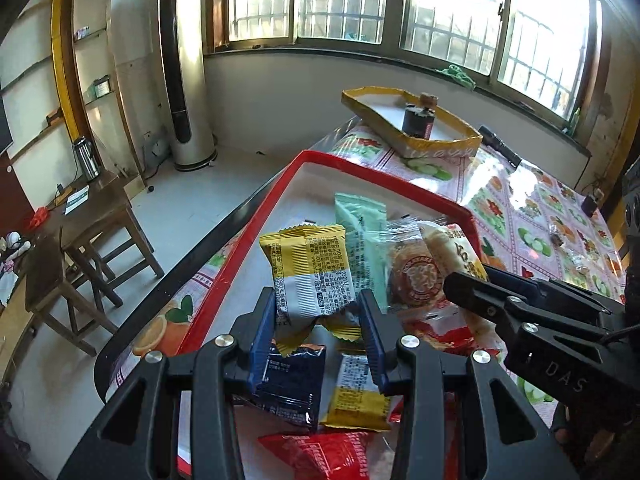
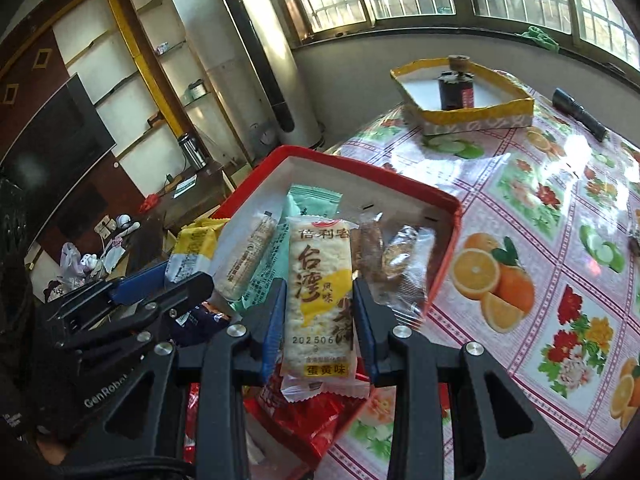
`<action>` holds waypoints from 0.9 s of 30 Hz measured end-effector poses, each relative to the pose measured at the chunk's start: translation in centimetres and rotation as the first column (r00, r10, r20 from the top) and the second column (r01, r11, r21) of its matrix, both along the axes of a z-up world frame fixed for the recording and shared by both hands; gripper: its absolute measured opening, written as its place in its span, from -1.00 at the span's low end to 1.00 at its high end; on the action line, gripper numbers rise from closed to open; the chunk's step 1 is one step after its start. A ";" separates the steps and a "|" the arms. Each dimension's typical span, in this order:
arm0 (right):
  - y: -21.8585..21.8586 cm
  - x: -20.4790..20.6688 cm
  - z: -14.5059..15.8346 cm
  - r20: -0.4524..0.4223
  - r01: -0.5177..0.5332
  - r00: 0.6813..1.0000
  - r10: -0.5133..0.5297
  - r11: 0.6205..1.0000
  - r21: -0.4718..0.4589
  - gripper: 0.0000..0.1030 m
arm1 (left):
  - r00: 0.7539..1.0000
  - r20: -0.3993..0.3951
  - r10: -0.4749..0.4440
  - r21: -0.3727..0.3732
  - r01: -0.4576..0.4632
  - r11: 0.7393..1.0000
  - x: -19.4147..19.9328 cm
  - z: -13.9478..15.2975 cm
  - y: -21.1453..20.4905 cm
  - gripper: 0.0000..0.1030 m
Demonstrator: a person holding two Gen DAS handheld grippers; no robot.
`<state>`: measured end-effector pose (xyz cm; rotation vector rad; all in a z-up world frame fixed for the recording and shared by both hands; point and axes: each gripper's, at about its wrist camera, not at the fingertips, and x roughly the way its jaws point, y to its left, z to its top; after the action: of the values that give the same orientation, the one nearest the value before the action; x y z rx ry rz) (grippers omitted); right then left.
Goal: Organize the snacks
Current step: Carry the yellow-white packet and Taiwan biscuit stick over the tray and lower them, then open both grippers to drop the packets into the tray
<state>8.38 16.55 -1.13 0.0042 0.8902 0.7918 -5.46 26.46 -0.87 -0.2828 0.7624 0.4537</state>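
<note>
A red-rimmed white tray (image 1: 240, 248) (image 2: 440, 200) holds a pile of wrapped snacks. My left gripper (image 1: 318, 308) is shut on a yellow-and-white snack packet (image 1: 310, 272), held above the tray. My right gripper (image 2: 320, 300) is shut on a white rice-cracker packet (image 2: 320, 280) with yellow print, also above the tray. Under them lie a mint-green packet (image 1: 360, 216) (image 2: 312, 200), a clear-wrapped round cookie (image 1: 416, 276), a dark blue packet (image 1: 288, 384), another yellow packet (image 1: 356, 392) and red packets (image 1: 324, 452). Each gripper shows in the other's view: the right (image 1: 520, 312), the left (image 2: 120, 300).
The table wears a fruit-and-flower cloth (image 2: 540, 280). A yellow-edged cardboard box (image 1: 412, 124) (image 2: 464, 96) with a dark jar stands at the far end. A black flashlight (image 2: 580, 114) lies beside it. Small wrapped items (image 1: 560, 236) lie at the right. Wooden stools (image 1: 80, 256) stand on the floor at left.
</note>
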 end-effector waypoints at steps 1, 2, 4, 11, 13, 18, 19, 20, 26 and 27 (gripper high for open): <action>0.1 0.0 0.0 0.000 -0.002 1.000 0.002 1.000 -0.002 -0.32 | 1.000 -0.003 0.002 -0.004 -0.002 1.000 0.0 -0.2 0.1 -0.21; 0.3 0.1 -0.2 -0.002 -0.004 1.000 0.004 1.000 -0.003 -0.32 | 1.000 -0.006 0.004 -0.005 -0.004 1.000 0.1 -0.2 0.2 -0.21; 0.6 0.5 -0.3 -0.006 -0.005 1.000 0.005 1.000 -0.001 -0.32 | 1.000 -0.013 0.011 -0.001 -0.011 1.000 0.0 -0.4 0.5 -0.21; 1.1 0.7 -0.6 -0.007 -0.015 1.000 0.015 1.000 -0.004 -0.32 | 0.999 -0.037 0.026 -0.015 -0.026 1.000 0.4 -1.1 1.0 -0.21; 1.0 0.7 -0.6 -0.008 -0.013 1.000 0.013 1.000 0.000 -0.32 | 0.999 -0.040 0.028 -0.013 -0.028 1.000 0.4 -1.2 1.0 -0.21; 1.0 0.8 -0.7 -0.011 -0.016 1.000 0.016 1.000 0.000 -0.32 | 0.998 -0.051 0.032 -0.008 -0.032 0.999 0.6 -1.5 0.9 -0.20; 1.0 0.7 -0.7 -0.012 -0.016 1.000 0.016 1.000 0.000 -0.31 | 0.998 -0.054 0.034 -0.007 -0.034 0.999 0.6 -1.5 0.9 -0.20; 1.0 0.7 -0.8 -0.014 -0.017 1.000 0.017 1.000 -0.001 -0.31 | 0.998 -0.058 0.036 -0.007 -0.036 0.999 0.7 -1.6 1.0 -0.20; 0.7 0.7 -0.9 -0.035 -0.014 0.999 0.014 1.000 0.009 -0.17 | 0.995 -0.078 0.055 -0.032 -0.057 0.998 0.6 -1.9 1.2 -0.14; 0.6 0.8 -0.8 -0.033 -0.011 0.999 0.011 1.000 0.011 -0.15 | 0.995 -0.074 0.060 -0.029 -0.062 0.998 0.5 -1.7 1.2 -0.06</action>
<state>9.18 17.14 -1.89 0.0223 0.9174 0.8089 -4.95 27.68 -2.60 -0.3213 0.8348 0.5125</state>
